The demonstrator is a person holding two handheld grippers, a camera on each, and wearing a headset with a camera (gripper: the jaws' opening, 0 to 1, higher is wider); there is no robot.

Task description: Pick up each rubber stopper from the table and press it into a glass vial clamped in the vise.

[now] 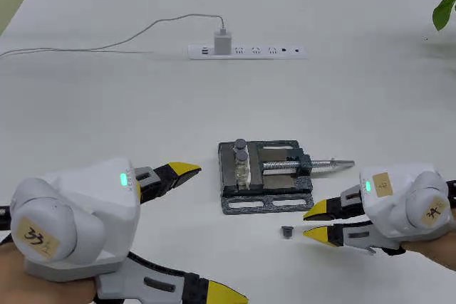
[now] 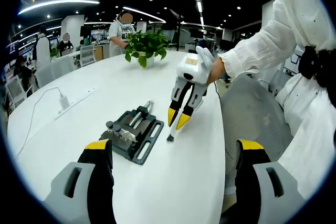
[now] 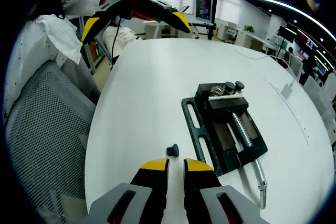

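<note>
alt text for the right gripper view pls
The right gripper, jaws slightly apart and holding nothing, points at a dark rubber stopper lying on the white table just ahead. Right of it in the picture sits a black vise clamping two stoppered vials; the left gripper hovers open at the top.

Black vise [image 1: 265, 203], dark grey stopper [image 1: 287, 232], white table [image 1: 128, 112].

White power strip [image 1: 263, 51], charger [image 1: 223, 39] plugged in (cable [image 1: 71, 50] trailing left); potted plant [image 2: 144, 45]; mesh chair [image 3: 47, 129].

Open-plan office: monitor [image 3: 203, 6], ceiling strip lights [image 2: 50, 4], mesh chair [image 3: 47, 129], potted plant [image 2: 144, 45], white table [image 1: 107, 105].
</note>
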